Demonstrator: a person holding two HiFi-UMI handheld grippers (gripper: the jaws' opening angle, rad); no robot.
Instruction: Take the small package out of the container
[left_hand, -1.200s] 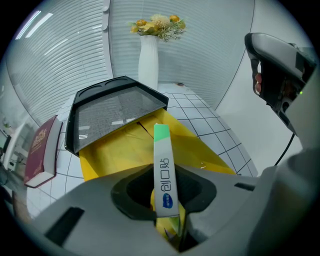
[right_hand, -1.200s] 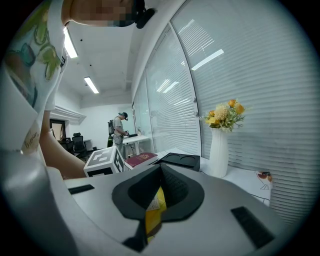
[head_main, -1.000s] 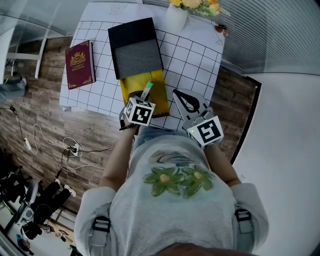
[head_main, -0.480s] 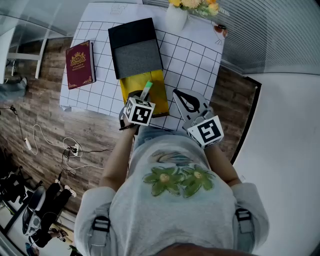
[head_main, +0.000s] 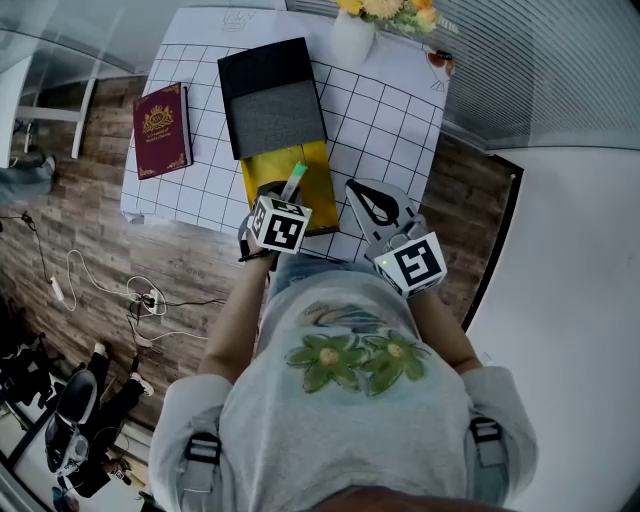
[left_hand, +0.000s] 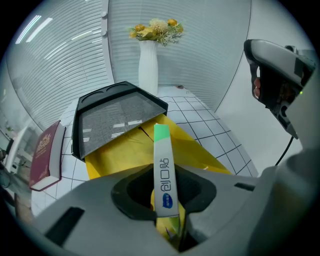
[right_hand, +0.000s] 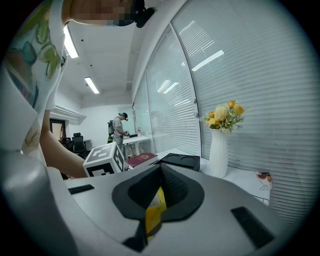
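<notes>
Yellow bag (left_hand: 120, 150) lies flat on the gridded bench (left_hand: 210, 125), just ahead of and below the left claw (left_hand: 169, 220). That claw is clamped on the near end of the package (left_hand: 164, 175), a slim white stick with blue print and a green tip.

The package's long axis runs straight along the claw's jaws. Its green end points away from the claw, toward the black tray (left_hand: 112, 117) and the white vase (left_hand: 148, 65) of flowers beyond it. Only the blue-printed end sits between the pads; the rest stands free in front of the claw, over the bag. Whether any part of it touches the bag cannot be told. A scrap of yellow with green print shows right beside the clamped end.

The tray lies farther out from the left claw than the bag, with its near edge resting on the bag's far part. A dark red book (left_hand: 42, 157) lies well off to that claw's left, apart from the tray.

The right claw (right_hand: 150, 225) sits to the right of the left one, near the bag's right edge. Its jaws are closed on a small yellow piece (right_hand: 155, 212) with pale print. Whether that piece belongs to the bag cannot be told.
</notes>
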